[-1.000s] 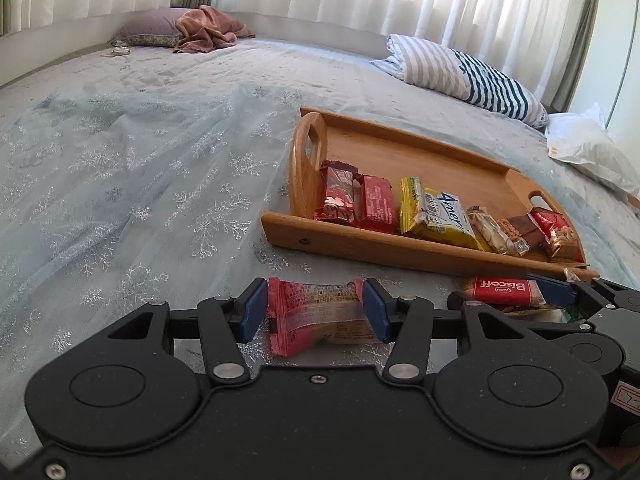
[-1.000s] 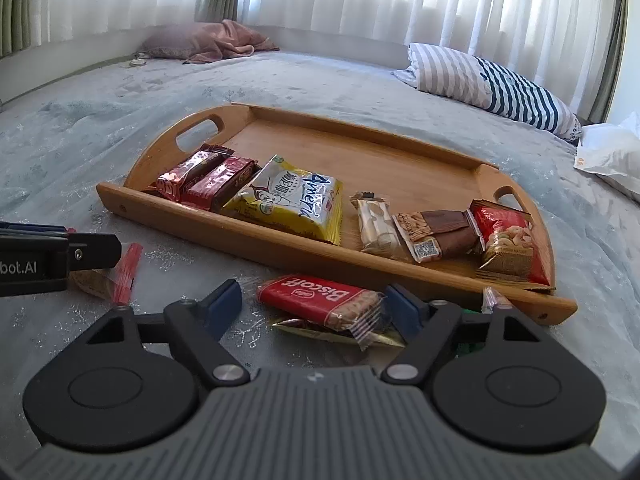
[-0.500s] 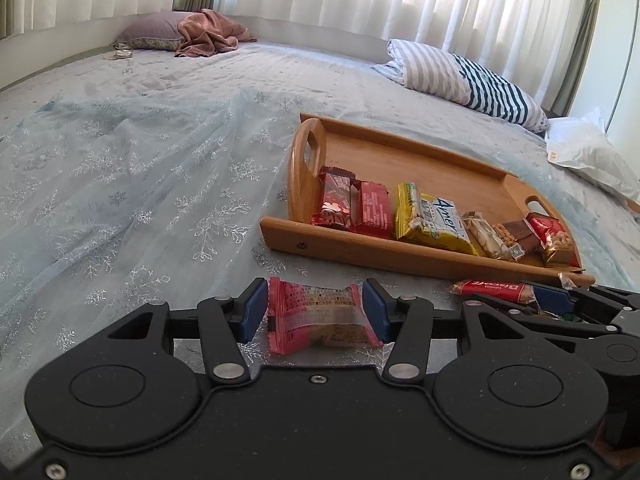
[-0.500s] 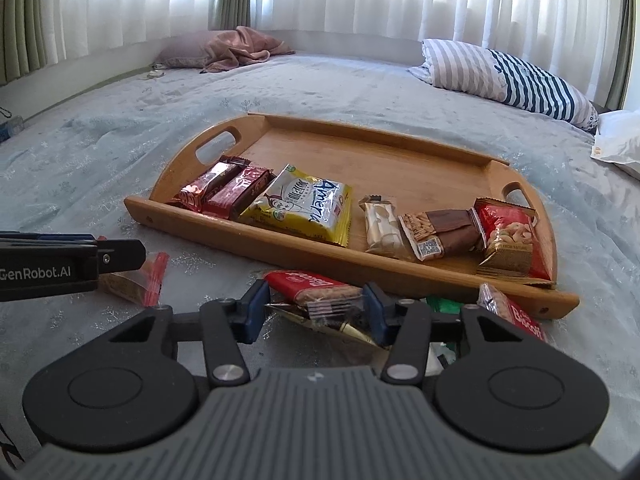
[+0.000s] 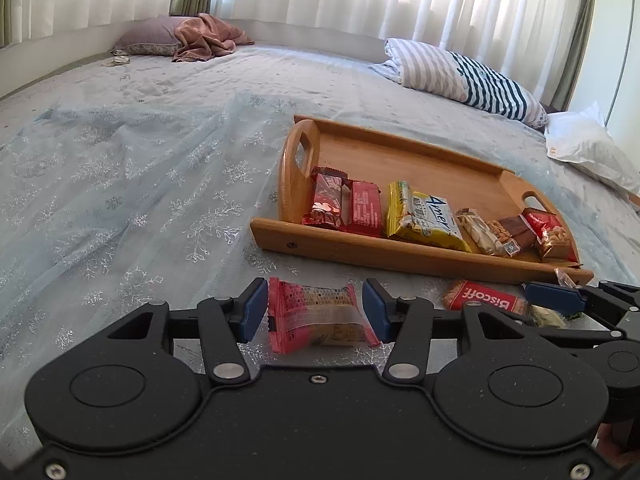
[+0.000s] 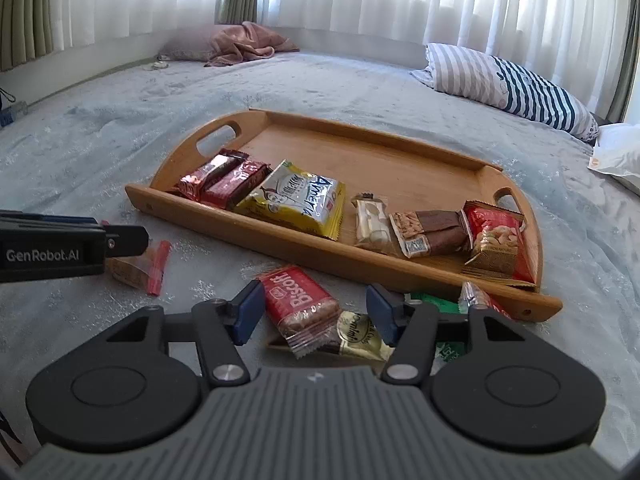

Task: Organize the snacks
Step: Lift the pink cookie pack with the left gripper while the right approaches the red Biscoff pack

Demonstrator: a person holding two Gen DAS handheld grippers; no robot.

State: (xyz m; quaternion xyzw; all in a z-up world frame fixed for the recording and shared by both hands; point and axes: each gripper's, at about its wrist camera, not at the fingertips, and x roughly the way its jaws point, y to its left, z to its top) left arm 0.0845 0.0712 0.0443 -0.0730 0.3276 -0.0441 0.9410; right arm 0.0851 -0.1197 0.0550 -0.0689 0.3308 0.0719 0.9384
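Observation:
A wooden tray (image 5: 400, 160) (image 6: 380, 160) on the bed holds a row of several snack packs along its near wall. My left gripper (image 5: 315, 312) is shut on a red-and-clear snack pack (image 5: 320, 314), just in front of the tray's left end. My right gripper (image 6: 314, 312) stands open around a red Biscoff pack (image 6: 300, 300), which lies on a small pile of loose snacks; its fingers do not touch the pack. The Biscoff pack (image 5: 484, 300) and the right gripper's blue fingertip (image 5: 552, 298) also show in the left wrist view.
The bed has a pale snowflake-print cover (image 5: 140, 184). A striped pillow (image 6: 512, 84) lies behind the tray, a white bag (image 5: 588, 152) at far right, a pink blanket on a pillow (image 5: 200, 36) at the far back. A gold pack (image 6: 360, 336) and green pack (image 6: 432, 304) lie under the right gripper.
My right gripper rose and tilted over the loose pile, its jaws narrowing from wide to half a second ago, then widening a little around the Biscoff pack. My left gripper still holds its pack.

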